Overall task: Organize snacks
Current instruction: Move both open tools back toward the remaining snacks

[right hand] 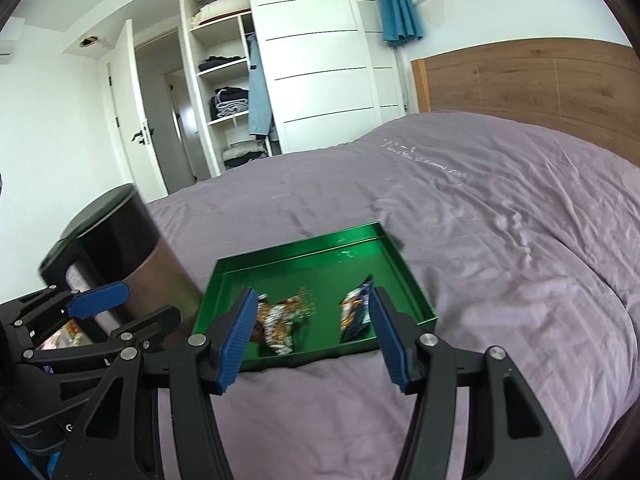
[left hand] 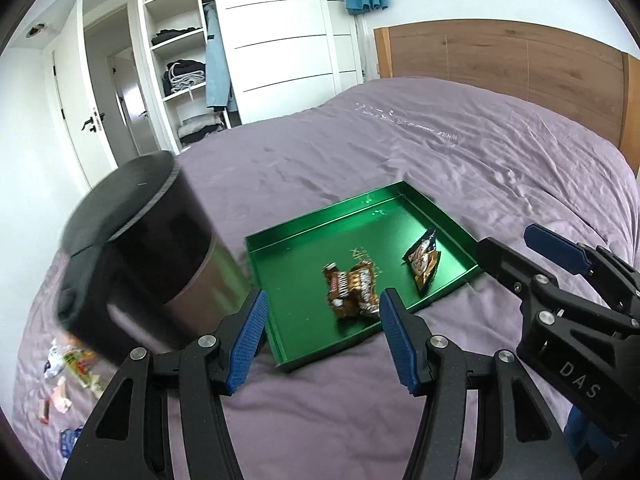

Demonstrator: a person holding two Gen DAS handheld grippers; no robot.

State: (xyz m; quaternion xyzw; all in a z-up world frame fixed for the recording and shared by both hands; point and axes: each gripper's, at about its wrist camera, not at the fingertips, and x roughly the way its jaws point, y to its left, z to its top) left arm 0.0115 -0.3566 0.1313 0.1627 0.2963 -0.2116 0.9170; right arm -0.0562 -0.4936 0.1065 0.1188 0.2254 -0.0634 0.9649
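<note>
A green tray [left hand: 304, 256] lies on the purple bed cover and also shows in the right wrist view [right hand: 416, 292]. It holds a pile of brown snack packets [left hand: 352, 288] [right hand: 280, 326] and a single dark packet [left hand: 422, 262] [right hand: 354, 312]. Several loose snack packets [left hand: 68, 364] lie on the cover at the left. My left gripper [left hand: 322, 342] is open and empty, just short of the tray's near edge. My right gripper [right hand: 312, 338] is open and empty, also at the near edge; it shows in the left wrist view [left hand: 532, 248] at the tray's right.
A tall black-lidded steel bin [left hand: 136, 252] [right hand: 108, 248] stands left of the tray. The wooden headboard [left hand: 512, 72] is at the back right. A wardrobe with open shelves [left hand: 184, 60] and a door stand beyond the bed.
</note>
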